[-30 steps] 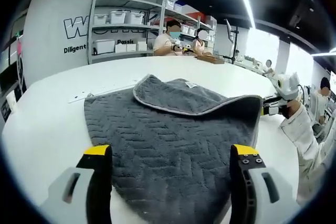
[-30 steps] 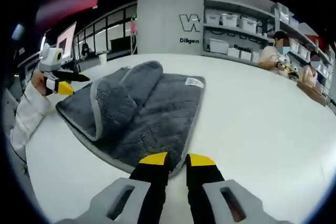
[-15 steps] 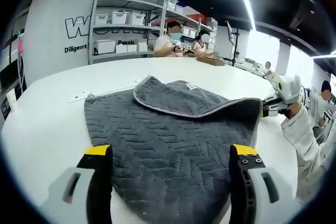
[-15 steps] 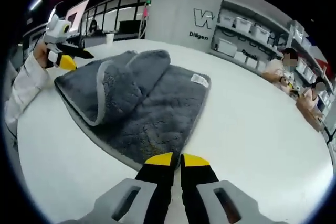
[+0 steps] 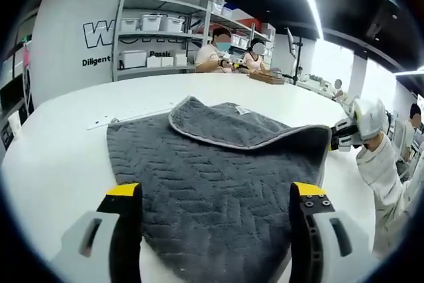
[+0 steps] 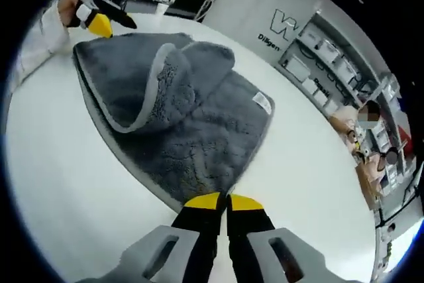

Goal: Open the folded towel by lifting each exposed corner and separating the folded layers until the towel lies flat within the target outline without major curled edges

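Left gripper view: my left gripper [image 5: 215, 193] hangs over the near part of the grey towel [image 5: 218, 164], jaws spread wide, nothing between them. The towel lies on the white table [image 5: 59, 144], its far layer folded back toward me with a pale hem showing. My right gripper [image 5: 344, 138] sits at the towel's right corner, held by my hand in a white sleeve [image 5: 381, 170]. Shelving with white bins [image 5: 149, 24] and two seated people [image 5: 225, 54] lie beyond.

Right gripper view: my right gripper [image 6: 220, 202] has its yellow-tipped jaws pressed together at the towel's [image 6: 179, 117] near corner; I cannot tell whether fabric is pinched between them. A thick fold rolls over the towel's middle; a white label [image 6: 263, 103] sits near its right edge. My left gripper [image 6: 99, 21] is at the far corner.
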`<state>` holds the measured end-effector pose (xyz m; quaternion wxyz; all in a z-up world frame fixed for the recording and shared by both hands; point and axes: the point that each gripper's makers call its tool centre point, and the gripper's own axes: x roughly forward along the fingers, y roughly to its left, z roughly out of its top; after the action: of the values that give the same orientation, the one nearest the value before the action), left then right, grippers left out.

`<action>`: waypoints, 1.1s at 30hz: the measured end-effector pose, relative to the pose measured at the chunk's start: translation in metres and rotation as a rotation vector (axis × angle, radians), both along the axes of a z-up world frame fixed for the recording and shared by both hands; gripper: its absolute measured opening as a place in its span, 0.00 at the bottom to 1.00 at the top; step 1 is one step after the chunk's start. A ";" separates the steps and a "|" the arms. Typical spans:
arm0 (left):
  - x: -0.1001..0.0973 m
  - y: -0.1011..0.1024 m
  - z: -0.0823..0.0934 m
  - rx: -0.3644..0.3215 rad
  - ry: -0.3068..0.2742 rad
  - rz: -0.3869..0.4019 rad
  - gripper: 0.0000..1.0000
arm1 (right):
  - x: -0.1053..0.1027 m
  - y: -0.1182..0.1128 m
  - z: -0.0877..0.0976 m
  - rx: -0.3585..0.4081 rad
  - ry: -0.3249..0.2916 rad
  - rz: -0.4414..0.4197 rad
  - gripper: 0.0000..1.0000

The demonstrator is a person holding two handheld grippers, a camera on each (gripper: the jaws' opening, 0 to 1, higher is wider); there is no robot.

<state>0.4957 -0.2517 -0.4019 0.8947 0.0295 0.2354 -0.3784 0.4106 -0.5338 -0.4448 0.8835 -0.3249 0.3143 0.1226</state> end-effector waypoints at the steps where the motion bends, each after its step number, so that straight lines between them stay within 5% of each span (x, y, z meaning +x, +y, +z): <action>1: 0.000 0.000 0.000 0.002 0.001 0.001 0.90 | 0.000 -0.001 0.000 -0.003 0.001 -0.002 0.00; 8: 0.000 0.000 -0.001 0.006 0.000 -0.004 0.90 | 0.000 -0.009 0.000 -0.072 0.014 -0.020 0.00; 16: 0.000 0.000 -0.003 0.015 0.004 -0.008 0.90 | 0.001 -0.010 0.001 -0.067 0.017 -0.028 0.00; 23: -0.001 0.000 -0.004 0.023 0.006 -0.011 0.90 | -0.002 -0.016 0.005 0.040 -0.004 -0.065 0.02; 29: -0.002 -0.001 -0.003 0.022 0.005 -0.014 0.90 | -0.005 -0.036 0.018 0.197 -0.055 -0.155 0.21; 33: -0.003 -0.002 -0.003 0.026 0.005 -0.018 0.90 | -0.003 -0.049 0.027 0.290 -0.102 -0.192 0.17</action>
<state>0.4931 -0.2539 -0.4054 0.8903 0.0423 0.2424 -0.3833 0.4080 -0.5827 -0.4181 0.9436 -0.1682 0.2776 0.0652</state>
